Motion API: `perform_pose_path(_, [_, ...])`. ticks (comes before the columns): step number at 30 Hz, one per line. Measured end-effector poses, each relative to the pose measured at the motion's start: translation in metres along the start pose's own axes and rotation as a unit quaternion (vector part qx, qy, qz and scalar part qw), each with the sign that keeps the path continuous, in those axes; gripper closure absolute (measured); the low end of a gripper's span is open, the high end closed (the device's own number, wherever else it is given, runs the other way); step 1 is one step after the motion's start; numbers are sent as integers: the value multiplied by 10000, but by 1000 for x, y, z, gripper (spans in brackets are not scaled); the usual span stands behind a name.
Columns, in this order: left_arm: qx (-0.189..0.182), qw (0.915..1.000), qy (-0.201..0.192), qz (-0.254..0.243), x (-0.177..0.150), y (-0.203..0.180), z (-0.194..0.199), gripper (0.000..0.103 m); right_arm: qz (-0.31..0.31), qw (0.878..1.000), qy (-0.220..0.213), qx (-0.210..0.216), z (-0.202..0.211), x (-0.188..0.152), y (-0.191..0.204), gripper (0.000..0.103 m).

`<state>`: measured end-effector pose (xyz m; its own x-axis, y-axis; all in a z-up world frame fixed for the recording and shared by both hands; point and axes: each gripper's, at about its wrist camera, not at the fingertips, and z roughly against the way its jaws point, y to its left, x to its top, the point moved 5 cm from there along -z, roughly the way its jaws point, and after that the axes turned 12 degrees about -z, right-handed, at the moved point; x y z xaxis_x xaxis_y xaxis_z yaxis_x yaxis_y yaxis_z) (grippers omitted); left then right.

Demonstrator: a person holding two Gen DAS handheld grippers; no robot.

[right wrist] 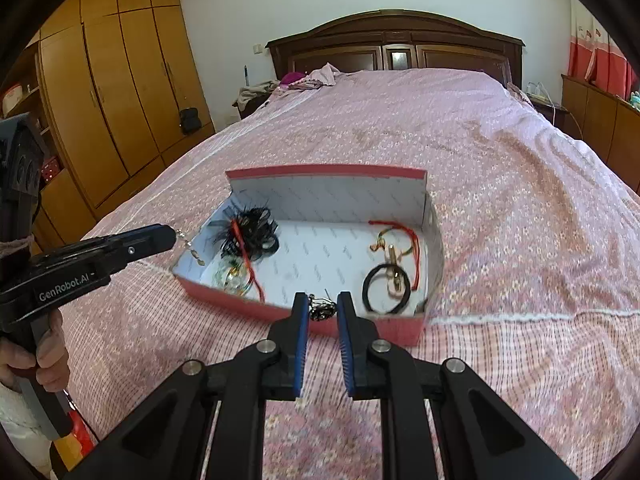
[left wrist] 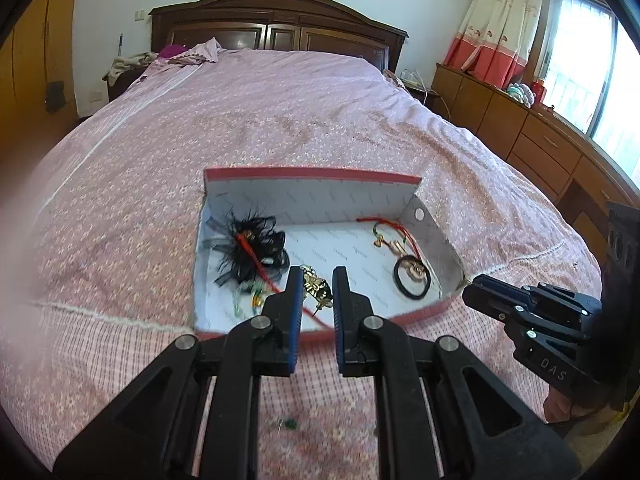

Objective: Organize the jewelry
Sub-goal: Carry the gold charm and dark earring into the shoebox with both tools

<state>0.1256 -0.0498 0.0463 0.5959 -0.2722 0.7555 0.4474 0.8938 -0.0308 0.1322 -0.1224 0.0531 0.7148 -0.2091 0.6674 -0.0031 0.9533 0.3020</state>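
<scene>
A red box with white lining (left wrist: 308, 174) (right wrist: 328, 172) lies open on the pink bedspread. In it are a black feather hairpiece (left wrist: 248, 248) (right wrist: 250, 232), green glassy beads (right wrist: 230, 278), a red cord with gold charms (left wrist: 394, 240) (right wrist: 394, 246) and a black hair tie (left wrist: 412, 280) (right wrist: 386, 288). My left gripper (left wrist: 317, 284) (right wrist: 172, 236) hovers over the box's near left corner, shut on a gold dangling piece (left wrist: 316, 288) (right wrist: 190, 246). Over the near rim, my right gripper (right wrist: 322, 306) (left wrist: 470, 290) is shut on a small dark sparkly ornament (right wrist: 322, 308).
A tiny green item (left wrist: 290, 423) lies on the bedspread under my left gripper. The dark wooden headboard (right wrist: 394, 44) and loose clothes (right wrist: 316, 76) are at the far end. A wardrobe (right wrist: 120, 100) stands left, low cabinets (left wrist: 520, 128) right. A hand (right wrist: 48, 364) grips the left tool.
</scene>
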Motion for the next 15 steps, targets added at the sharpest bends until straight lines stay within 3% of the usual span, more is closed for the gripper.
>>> perform_pose_path(15, [-90,9995,290,-38,3,-10,-64,97,-101,9992,191,-323,-50,15,-23,87])
